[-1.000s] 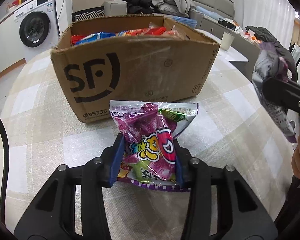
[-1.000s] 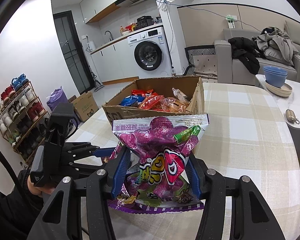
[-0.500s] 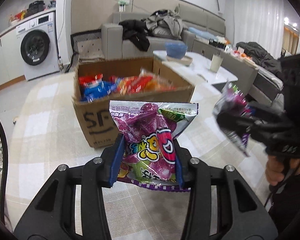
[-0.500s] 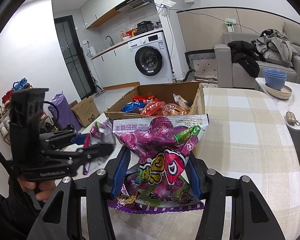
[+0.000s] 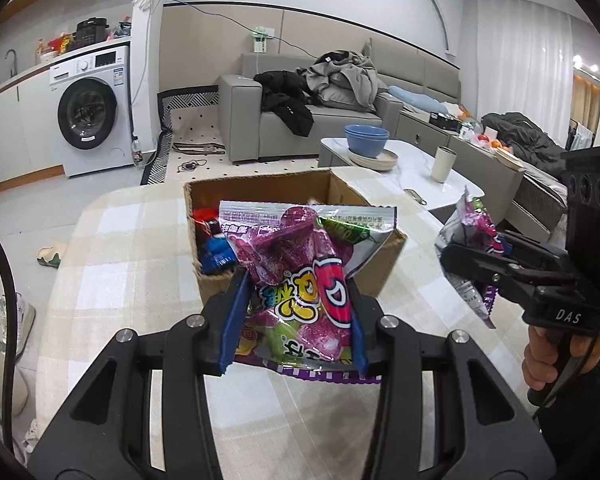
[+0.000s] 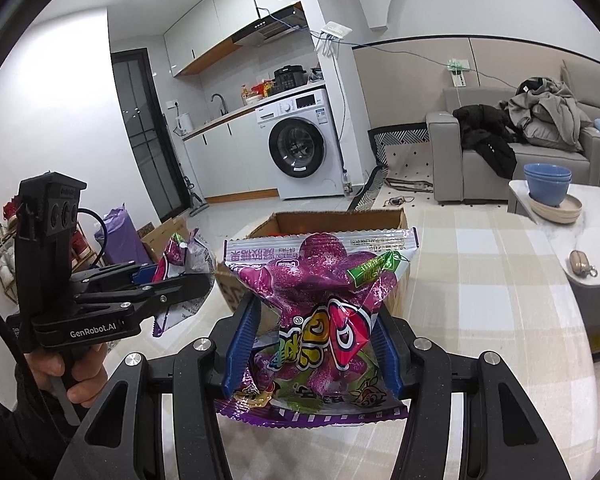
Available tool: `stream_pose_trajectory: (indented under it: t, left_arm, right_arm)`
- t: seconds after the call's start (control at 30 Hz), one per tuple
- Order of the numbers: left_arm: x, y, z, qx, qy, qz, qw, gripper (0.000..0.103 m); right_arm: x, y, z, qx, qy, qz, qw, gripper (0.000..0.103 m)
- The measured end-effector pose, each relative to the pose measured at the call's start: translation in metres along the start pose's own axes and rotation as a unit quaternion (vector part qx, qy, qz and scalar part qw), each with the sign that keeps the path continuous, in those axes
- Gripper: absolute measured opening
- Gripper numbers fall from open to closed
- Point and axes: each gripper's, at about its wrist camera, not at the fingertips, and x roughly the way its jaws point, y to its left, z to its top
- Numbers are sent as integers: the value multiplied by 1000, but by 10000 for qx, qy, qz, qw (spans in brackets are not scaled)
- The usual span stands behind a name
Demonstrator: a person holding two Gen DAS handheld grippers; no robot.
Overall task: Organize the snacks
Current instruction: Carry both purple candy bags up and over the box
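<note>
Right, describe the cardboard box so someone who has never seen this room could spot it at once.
Start at the table with the beige checked cloth in the living area, in front of the grey sofa. The cardboard box sits on it, open-topped, with red and blue snack packets inside. It is the only brown box on that table.

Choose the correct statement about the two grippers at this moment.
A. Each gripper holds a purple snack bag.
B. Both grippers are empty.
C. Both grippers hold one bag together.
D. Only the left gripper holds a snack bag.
A: the left gripper clamps its own purple snack bag, and the right gripper clamps a second purple bag.
</note>
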Motion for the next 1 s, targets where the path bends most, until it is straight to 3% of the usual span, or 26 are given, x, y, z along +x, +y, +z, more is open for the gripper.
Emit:
stream_pose_trajectory:
  t: [0.43, 0.7, 1.0]
  left_arm:
    - [43, 22, 42, -169, -24, 264, 9995, 40]
    - [79, 34, 50, -187, 90, 383, 9991, 40]
    - [117, 32, 60, -74, 114, 642, 9978, 40]
  right_arm:
    - [29, -5, 30, 110, -181, -22, 9998, 54]
    - [43, -10, 40, 107, -398, -112, 9991, 54]
    - [69, -1, 48, -264, -332, -279, 9987, 54]
